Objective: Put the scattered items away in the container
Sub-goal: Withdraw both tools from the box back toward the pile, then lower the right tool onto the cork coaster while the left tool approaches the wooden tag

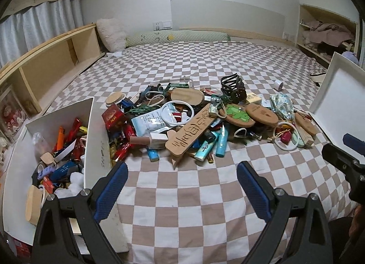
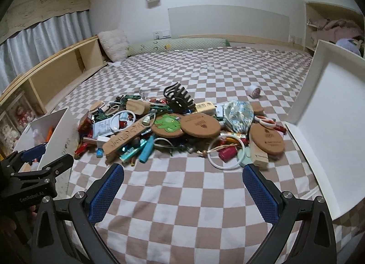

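Container (image 1: 98, 131) left of pile (image 1: 194, 122) on bed (image 1: 182, 195), part filled. Between picks: left claw (image 1: 181, 177) and right claw (image 2: 182, 179) spread, empty. Next likely: nearest lighter (image 2: 146, 150).

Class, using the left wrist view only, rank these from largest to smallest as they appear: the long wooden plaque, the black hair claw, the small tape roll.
1. Long wooden plaque, clearly largest.
2. Black hair claw.
3. Small tape roll, smallest, though it lies farther from the camera, so its true size is less sure.
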`<state>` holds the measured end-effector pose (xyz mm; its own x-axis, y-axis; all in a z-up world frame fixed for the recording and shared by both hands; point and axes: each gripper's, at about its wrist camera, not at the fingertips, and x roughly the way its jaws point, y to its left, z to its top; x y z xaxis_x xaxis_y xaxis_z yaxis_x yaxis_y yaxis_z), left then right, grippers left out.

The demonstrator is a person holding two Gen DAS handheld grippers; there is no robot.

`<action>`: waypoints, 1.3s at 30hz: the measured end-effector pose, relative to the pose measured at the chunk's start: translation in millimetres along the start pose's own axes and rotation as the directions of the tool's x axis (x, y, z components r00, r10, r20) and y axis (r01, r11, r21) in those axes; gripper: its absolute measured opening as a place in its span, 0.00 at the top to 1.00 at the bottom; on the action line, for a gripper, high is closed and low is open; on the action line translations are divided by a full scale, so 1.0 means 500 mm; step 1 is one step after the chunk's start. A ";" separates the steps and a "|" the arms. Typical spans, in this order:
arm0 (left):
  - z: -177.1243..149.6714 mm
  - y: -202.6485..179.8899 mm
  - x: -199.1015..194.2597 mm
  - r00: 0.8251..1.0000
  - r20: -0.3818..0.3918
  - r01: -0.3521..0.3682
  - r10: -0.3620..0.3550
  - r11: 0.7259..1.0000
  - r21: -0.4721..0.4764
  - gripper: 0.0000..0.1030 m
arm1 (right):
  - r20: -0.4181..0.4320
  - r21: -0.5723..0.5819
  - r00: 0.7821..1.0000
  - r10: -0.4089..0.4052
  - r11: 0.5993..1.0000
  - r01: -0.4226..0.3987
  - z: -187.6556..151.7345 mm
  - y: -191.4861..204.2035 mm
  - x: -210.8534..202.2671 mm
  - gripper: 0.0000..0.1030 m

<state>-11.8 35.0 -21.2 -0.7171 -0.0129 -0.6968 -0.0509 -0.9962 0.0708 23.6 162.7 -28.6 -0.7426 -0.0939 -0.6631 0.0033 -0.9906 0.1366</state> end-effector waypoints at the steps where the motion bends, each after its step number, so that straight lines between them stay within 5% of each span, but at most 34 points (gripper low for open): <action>1: -0.001 -0.002 0.003 1.000 -0.004 -0.003 0.003 1.000 0.001 0.06 | -0.003 0.001 1.000 0.000 1.000 0.000 -0.002 -0.002 0.002 0.00; 16: -0.008 0.004 0.069 0.999 -0.052 0.005 -0.005 1.000 -0.009 0.06 | -0.048 0.005 0.999 0.003 1.000 -0.003 -0.008 -0.013 0.066 0.00; 23: -0.021 0.021 0.139 0.989 -0.117 0.082 -0.093 0.992 -0.092 0.06 | -0.081 -0.001 0.997 0.002 1.000 -0.002 -0.013 -0.017 0.115 0.00; 39: -0.051 0.040 0.253 0.984 -0.151 0.079 -0.094 0.992 -0.102 0.08 | -0.111 0.026 0.994 -0.007 1.000 0.010 -0.033 -0.042 0.233 0.00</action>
<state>-85.5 11.2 -126.2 -0.5963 0.0679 -0.7998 -0.0366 -0.9977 -0.0574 -52.2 171.0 -120.8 -0.6634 -0.0970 -0.7420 -0.0222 -0.9886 0.1491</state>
